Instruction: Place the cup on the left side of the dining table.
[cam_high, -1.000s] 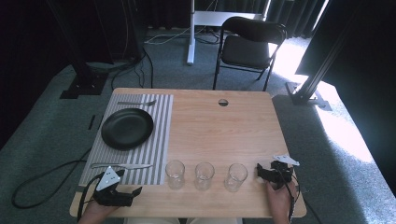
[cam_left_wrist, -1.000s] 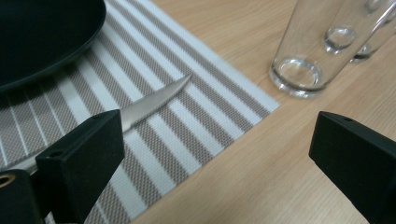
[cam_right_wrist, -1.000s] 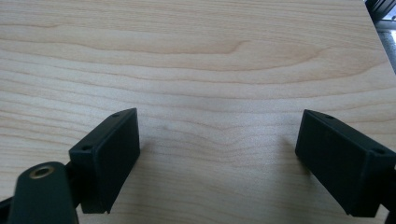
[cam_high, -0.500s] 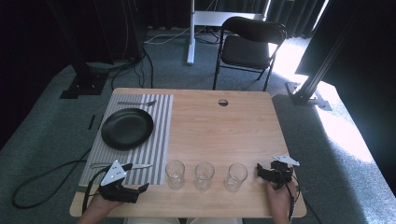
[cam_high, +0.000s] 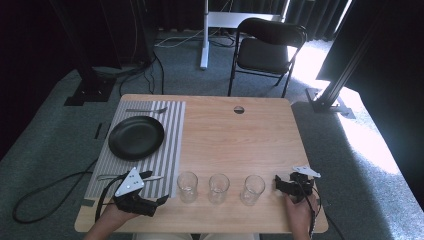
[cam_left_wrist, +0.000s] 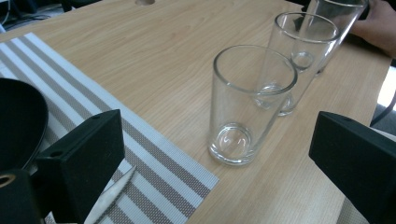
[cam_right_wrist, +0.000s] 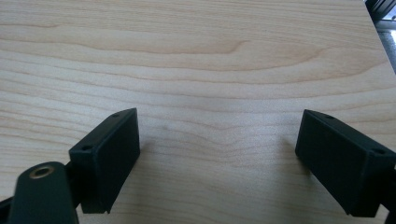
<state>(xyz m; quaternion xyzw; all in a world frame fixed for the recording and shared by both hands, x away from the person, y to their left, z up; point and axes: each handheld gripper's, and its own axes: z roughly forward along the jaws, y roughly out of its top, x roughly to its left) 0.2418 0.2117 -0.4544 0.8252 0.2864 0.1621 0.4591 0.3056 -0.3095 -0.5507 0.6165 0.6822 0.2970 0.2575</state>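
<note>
Since a second ago the left gripper (cam_high: 161, 200) has lifted off the table edge and swung toward the row of glasses, while the right gripper (cam_high: 278, 182) has stayed put beside the far end of that row.

From the high view, three empty glasses stand in a line along the near edge of the table (cam_high: 260, 130). The nearest glass (cam_high: 187, 186) sits just beside the striped placemat (cam_high: 172, 125), which carries a black plate (cam_high: 136, 137), a fork (cam_high: 146, 110) at its far end and a knife (cam_high: 127, 177) at its near end. That looks like a place setting waiting for its drink, which would explain the reach.

Along the left gripper view, the jaws stand wide apart with nothing between them, framing the nearest glass (cam_left_wrist: 250, 102) upright on bare wood; the middle glass (cam_left_wrist: 299, 56) and the last glass (cam_left_wrist: 341, 18) line up behind it. Approaching side-on probably suits a grasp around the wall.

Through the right gripper view, the right gripper (cam_right_wrist: 217, 154) is likewise spread and empty, hanging low over plain tabletop, seemingly waiting.
</note>
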